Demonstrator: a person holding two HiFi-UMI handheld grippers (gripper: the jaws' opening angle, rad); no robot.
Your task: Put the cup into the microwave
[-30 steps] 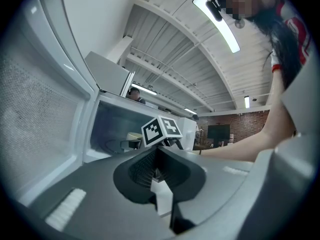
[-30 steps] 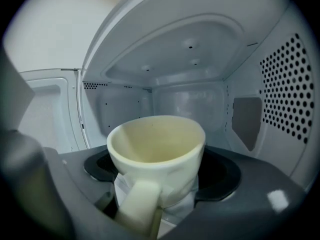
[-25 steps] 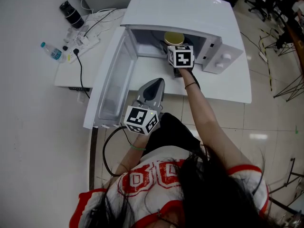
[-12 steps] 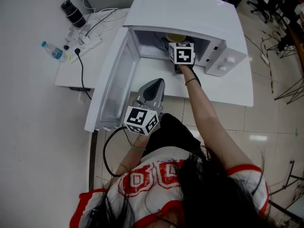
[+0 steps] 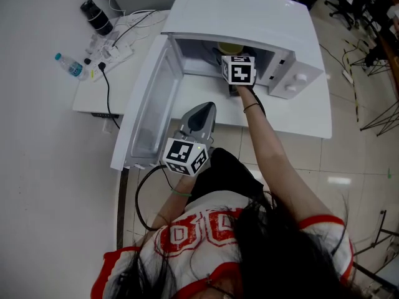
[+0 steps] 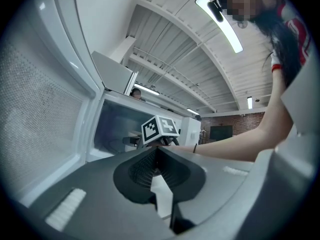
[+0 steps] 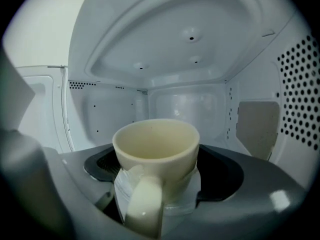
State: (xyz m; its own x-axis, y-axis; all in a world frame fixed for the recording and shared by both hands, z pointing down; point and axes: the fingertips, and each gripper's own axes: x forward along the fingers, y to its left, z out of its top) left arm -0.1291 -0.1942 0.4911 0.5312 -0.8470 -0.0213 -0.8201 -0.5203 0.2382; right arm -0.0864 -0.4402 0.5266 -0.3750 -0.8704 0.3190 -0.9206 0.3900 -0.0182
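A cream cup [image 7: 157,149] stands upright between the jaws of my right gripper [image 7: 159,176], its handle turned toward the camera. That gripper is shut on the cup, which is inside the cavity of the white microwave [image 5: 249,17]. In the head view only the cup's rim [image 5: 230,47] shows, beyond the right gripper's marker cube [image 5: 238,70]. The microwave door [image 5: 146,104] hangs wide open to the left. My left gripper [image 5: 209,106] hovers at the table's front edge, shut and holding nothing. In its own view its tips [image 6: 159,149] point at the open cavity.
The perforated cavity wall [image 7: 300,94] is close on the right of the cup. Left of the microwave on the white table [image 5: 312,120] lie a power strip with cables [image 5: 115,55], a small bottle [image 5: 68,67] and a black cylinder [image 5: 95,17]. The control knobs [image 5: 299,80] are to the right.
My right gripper has carried the cup a little deeper into the microwave, then almost stopped. The left gripper has stayed where it was.
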